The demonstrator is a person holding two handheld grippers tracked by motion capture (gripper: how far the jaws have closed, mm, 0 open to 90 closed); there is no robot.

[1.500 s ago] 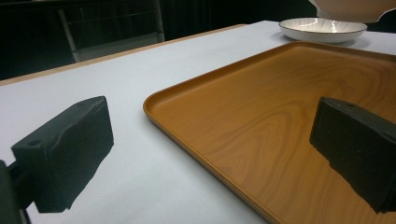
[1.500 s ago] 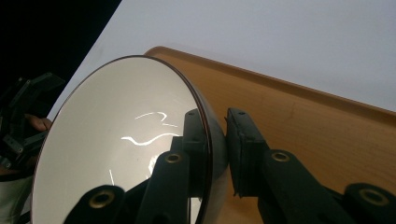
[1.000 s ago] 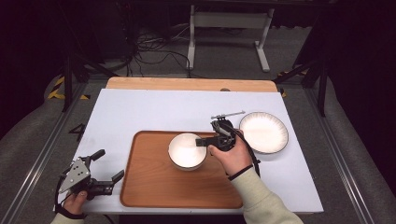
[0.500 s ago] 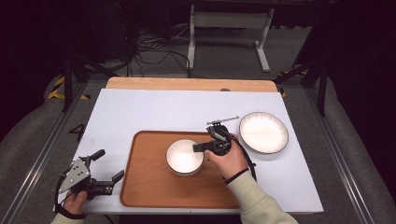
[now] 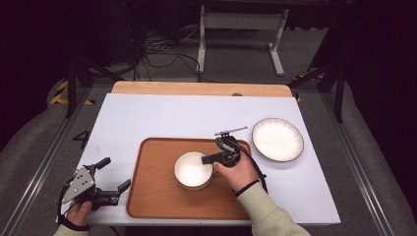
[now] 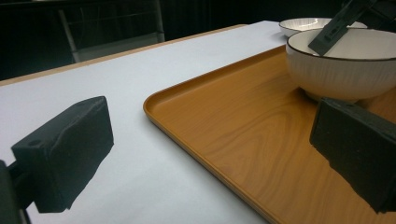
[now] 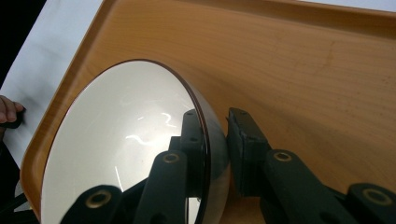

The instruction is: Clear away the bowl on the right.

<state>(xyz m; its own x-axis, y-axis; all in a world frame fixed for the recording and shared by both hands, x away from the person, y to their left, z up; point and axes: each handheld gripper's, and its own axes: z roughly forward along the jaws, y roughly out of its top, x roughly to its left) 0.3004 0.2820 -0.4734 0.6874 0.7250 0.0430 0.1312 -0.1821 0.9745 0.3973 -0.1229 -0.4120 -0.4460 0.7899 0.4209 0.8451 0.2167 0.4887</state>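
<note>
A white bowl [image 5: 193, 169] with a dark rim is over the middle of the wooden tray [image 5: 157, 196]. My right gripper [image 5: 209, 158] is shut on the bowl's right rim. In the right gripper view one pad is inside the bowl [image 7: 121, 140] and one outside, with the right gripper [image 7: 217, 149] pinching the wall. Whether the bowl's base touches the tray [image 7: 303, 70] I cannot tell. My left gripper [image 5: 115, 173] is open and holds nothing, just off the tray's left edge. In the left gripper view, the left gripper [image 6: 210, 149] faces the tray [image 6: 243, 135] and the bowl [image 6: 341, 70].
A second white dish [image 5: 278, 139] lies on the white table top to the right of the tray, and it also appears behind the bowl as the dish [image 6: 303, 23]. A wooden strip [image 5: 196, 88] runs along the table's far edge, with a dark floor and cables beyond.
My right gripper has carried the bowl down and a little nearer to the person over the tray. The left gripper has stayed in place.
</note>
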